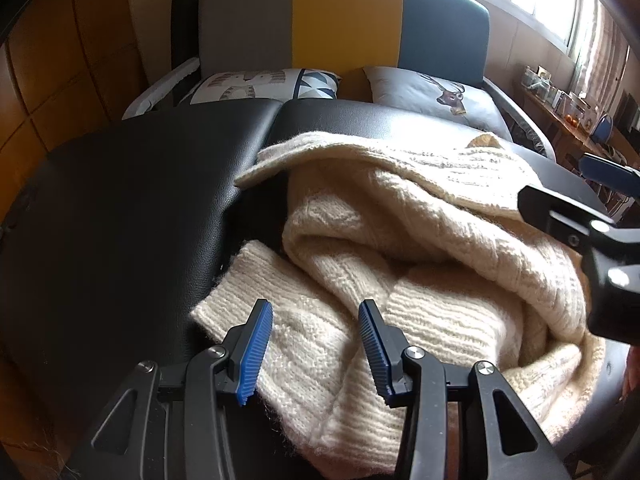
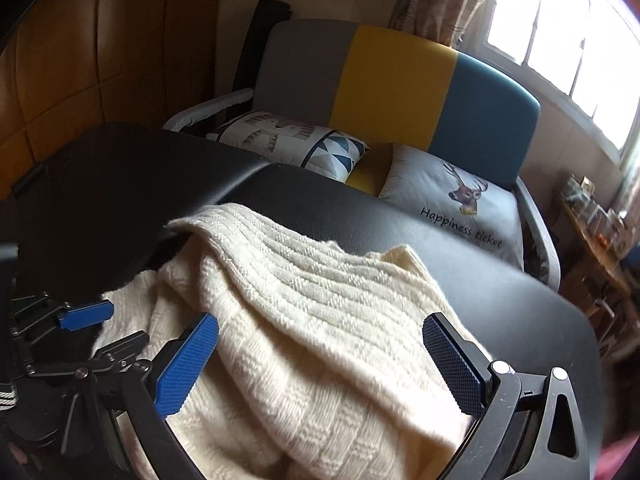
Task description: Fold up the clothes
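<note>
A cream knitted sweater (image 1: 400,264) lies bunched on a black padded table (image 1: 132,200), with a ribbed sleeve or hem stretching toward the near left. My left gripper (image 1: 316,320) hovers open just over that ribbed part, nothing between its blue pads. In the right wrist view the same sweater (image 2: 312,320) spreads under my right gripper (image 2: 320,344), which stands wide open above the knit. The right gripper's body shows at the right edge of the left wrist view (image 1: 600,240), and the left gripper's blue pad (image 2: 86,314) appears at the left of the right wrist view.
Behind the black table (image 2: 400,216) stands a sofa with a grey, yellow and teal back (image 1: 344,20), holding a patterned cushion (image 1: 260,84) and a deer cushion (image 2: 460,196). Brown wall panels are left; a cluttered sideboard (image 1: 568,108) and windows are right.
</note>
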The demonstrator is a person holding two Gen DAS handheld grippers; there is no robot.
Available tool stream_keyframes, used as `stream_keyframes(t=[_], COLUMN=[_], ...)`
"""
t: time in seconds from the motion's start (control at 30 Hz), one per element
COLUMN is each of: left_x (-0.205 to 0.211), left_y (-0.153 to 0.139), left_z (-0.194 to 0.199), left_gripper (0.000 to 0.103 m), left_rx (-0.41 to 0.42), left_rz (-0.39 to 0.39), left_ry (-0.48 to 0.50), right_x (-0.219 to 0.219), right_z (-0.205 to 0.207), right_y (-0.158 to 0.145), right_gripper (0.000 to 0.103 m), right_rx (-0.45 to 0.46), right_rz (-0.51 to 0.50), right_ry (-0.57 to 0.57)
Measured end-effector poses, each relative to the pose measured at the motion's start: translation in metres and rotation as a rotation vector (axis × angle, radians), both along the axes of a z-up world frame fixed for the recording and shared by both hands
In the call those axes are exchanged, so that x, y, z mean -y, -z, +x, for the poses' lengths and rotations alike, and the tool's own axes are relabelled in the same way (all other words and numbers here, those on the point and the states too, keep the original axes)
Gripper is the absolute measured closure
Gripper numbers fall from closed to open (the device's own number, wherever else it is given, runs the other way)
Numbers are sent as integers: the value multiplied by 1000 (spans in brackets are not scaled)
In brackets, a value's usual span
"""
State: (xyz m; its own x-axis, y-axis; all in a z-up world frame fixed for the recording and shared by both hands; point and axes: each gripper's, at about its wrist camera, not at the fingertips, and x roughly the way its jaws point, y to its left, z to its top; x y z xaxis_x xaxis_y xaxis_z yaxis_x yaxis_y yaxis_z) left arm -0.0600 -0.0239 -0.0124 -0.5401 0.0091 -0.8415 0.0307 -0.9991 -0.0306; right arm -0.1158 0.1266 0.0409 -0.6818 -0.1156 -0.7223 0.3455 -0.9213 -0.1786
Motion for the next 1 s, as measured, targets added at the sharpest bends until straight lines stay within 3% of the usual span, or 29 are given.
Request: stream_keyframes(t=[0.17,0.3,0.37,0.57,0.63,0.7,0.73,0.83,1.0], left_x=[7,9,10,13,12,11,11,10,13], left_y=[5,18,23,26,26,26,25,22,12], left_z=[3,7,9,15,15,16,16,17,14], left_gripper=[58,57,57,57,57,57,57,57,57], left_rx=[-10,0,-3,-29,-36,-40,-41,-44,-71], left_rz=[44,68,74,105,107,101,96,79,77], left_ry=[-23,-28,-30,-41,-40,-37,-35,-22,-6], right_x=[8,18,25,50,59,67,70,77,56], right_z=[-15,-30,-37,-46,-50,-54,-57,-62,-54], right_y=[13,28,34,42,46,52,55,62,39], right_gripper=[1,21,26,28,37,62,65,91,95], right_rx=[17,70,107,124,125,124,124,115,61], right_rz=[70,104,96,146,164,194,209,221,111], right_ry=[11,-22,-48,-117,-141,-153,-159,-165,-112])
